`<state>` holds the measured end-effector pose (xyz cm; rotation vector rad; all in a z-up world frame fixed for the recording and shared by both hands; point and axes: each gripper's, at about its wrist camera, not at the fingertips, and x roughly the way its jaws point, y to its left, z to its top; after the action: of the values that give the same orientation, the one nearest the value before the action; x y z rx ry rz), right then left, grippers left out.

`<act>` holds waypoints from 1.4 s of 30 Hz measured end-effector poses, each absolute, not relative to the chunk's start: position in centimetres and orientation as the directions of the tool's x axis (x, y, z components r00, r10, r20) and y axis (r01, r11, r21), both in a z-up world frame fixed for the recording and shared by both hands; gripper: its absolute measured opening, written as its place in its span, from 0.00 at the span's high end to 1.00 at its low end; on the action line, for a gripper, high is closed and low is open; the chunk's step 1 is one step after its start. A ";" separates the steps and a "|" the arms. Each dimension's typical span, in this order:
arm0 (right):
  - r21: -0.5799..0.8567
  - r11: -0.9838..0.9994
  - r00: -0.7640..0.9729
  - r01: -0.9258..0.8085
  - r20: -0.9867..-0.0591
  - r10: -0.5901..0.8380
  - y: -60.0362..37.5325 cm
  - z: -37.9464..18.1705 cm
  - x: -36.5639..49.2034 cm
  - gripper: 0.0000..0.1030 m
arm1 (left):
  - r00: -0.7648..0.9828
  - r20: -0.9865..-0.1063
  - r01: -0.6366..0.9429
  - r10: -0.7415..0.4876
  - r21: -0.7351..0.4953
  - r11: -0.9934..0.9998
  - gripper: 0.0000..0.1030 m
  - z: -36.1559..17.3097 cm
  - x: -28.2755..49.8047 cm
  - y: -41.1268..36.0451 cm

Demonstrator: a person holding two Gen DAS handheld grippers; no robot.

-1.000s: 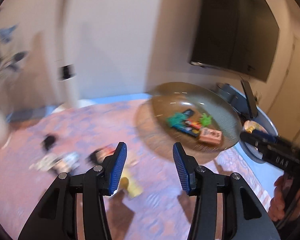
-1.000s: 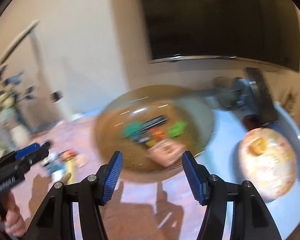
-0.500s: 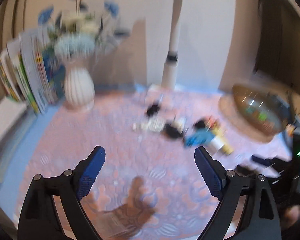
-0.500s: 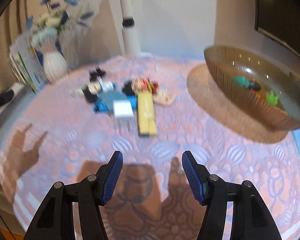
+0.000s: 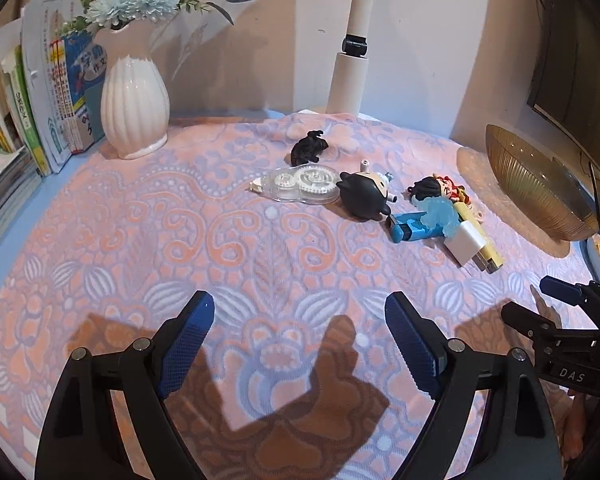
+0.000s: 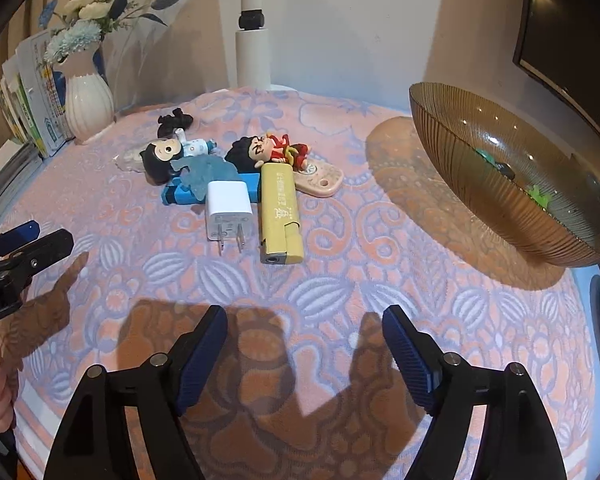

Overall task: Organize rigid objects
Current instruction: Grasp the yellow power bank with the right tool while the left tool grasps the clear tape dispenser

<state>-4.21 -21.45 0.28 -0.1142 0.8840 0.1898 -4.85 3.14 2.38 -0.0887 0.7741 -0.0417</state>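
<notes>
A pick from the loose pile is being prepared, it seems, with the amber glass bowl (image 6: 512, 184) at the right of the right wrist view as the likely destination. The bowl is being left well apart from the pile, on the patterned cloth covering the counter (image 6: 340, 280).

The yellow lighter (image 6: 280, 212) and the white charger plug (image 6: 229, 208) are lying nearest, at centre frame, side by side and just about touching. Either one is best being approached along its long sides, so the neighbour is not being dragged. The blue lighter (image 6: 176, 194) is lying partly under a pale blue toy and the plug, so it is better being left for later.

The right hand-held gripper (image 6: 302, 354) is being spread wider, with nothing between its jaws. The left hand-held gripper (image 5: 300, 344) is spread wide and narrowing slightly, also empty, low in the left wrist view; the clear tape dispenser (image 5: 304, 189) and black-headed figurine (image 5: 364, 198) are lying ahead of it at centre.

The bowl's contents are being hidden largely by its ribbed wall; only green and dark scraps are showing. The small black item (image 5: 309, 147) near the lamp post is too dark to be identified.
</notes>
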 end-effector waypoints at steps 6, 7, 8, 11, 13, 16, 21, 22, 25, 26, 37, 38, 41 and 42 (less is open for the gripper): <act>-0.017 0.978 0.608 -0.208 -0.786 0.116 -21.5 0.1 -4.0 0.22 | 0.713 -0.698 0.005 -0.060 -0.080 0.997 0.16 2.4 -4.9 2.9; -0.017 0.978 0.608 -0.208 -0.785 0.116 -21.5 0.1 -4.0 0.22 | 0.713 -0.698 0.005 -0.059 -0.080 0.997 0.16 2.4 -4.8 2.9; -0.016 0.978 0.608 -0.208 -0.786 0.116 -21.5 0.1 -4.0 0.22 | 0.714 -0.698 0.005 -0.059 -0.079 0.997 0.16 2.4 -4.8 2.9; -0.013 0.978 0.605 -0.209 -0.787 0.119 -21.5 0.1 -3.9 0.22 | 0.713 -0.698 0.003 -0.057 -0.079 0.997 0.16 2.4 -4.9 2.9; -0.012 0.978 0.604 -0.210 -0.788 0.120 -21.5 0.1 -4.0 0.22 | 0.712 -0.700 0.002 -0.057 -0.078 0.997 0.16 2.4 -4.8 2.9; -0.011 0.977 0.602 -0.211 -0.789 0.121 -21.5 0.2 -4.0 0.22 | 0.709 -0.703 0.002 -0.055 -0.076 0.997 0.16 2.3 -4.8 2.9; -0.004 0.977 0.596 -0.214 -0.793 0.128 -21.5 0.1 -4.0 0.22 | 0.690 -0.721 0.023 -0.070 -0.075 0.997 0.16 2.4 -4.7 3.0; 0.004 0.976 0.591 -0.219 -0.795 0.136 -21.5 0.1 -3.9 0.22 | 0.683 -0.726 0.034 -0.080 -0.078 0.996 0.16 2.5 -4.8 3.0; 0.054 0.973 0.564 -0.226 -0.807 0.176 -22.1 0.1 -3.7 0.21 | 0.675 -0.730 0.105 -0.106 -0.047 0.993 0.16 4.2 -5.3 3.3; 0.090 0.971 0.545 -0.224 -0.814 0.201 -22.6 0.3 -3.5 0.21 | 0.686 -0.720 0.126 -0.103 -0.023 0.992 0.16 5.1 -5.5 3.4; 0.124 0.966 0.584 -0.229 -0.776 0.238 -21.6 2.1 1.1 0.57 | 0.660 -0.741 0.309 -0.123 0.118 0.944 0.42 5.3 3.4 5.9; 0.085 0.970 0.589 -0.228 -0.781 0.207 -21.1 1.6 1.4 0.57 | 0.641 -0.751 0.317 -0.160 0.069 0.946 0.42 4.8 4.6 6.4; 0.004 0.967 0.595 -0.253 -0.788 0.159 -19.8 0.4 1.5 0.57 | 0.616 -0.761 0.344 -0.203 0.028 0.938 0.39 3.9 6.7 6.5; -0.010 0.965 0.601 -0.262 -0.784 0.155 -19.5 0.5 1.4 0.57 | 0.605 -0.770 0.361 -0.201 0.041 0.932 0.37 3.4 7.5 6.0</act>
<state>1.41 -19.52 0.47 -0.1283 0.8941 0.2422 7.52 6.04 3.38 0.2003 0.8626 -0.3277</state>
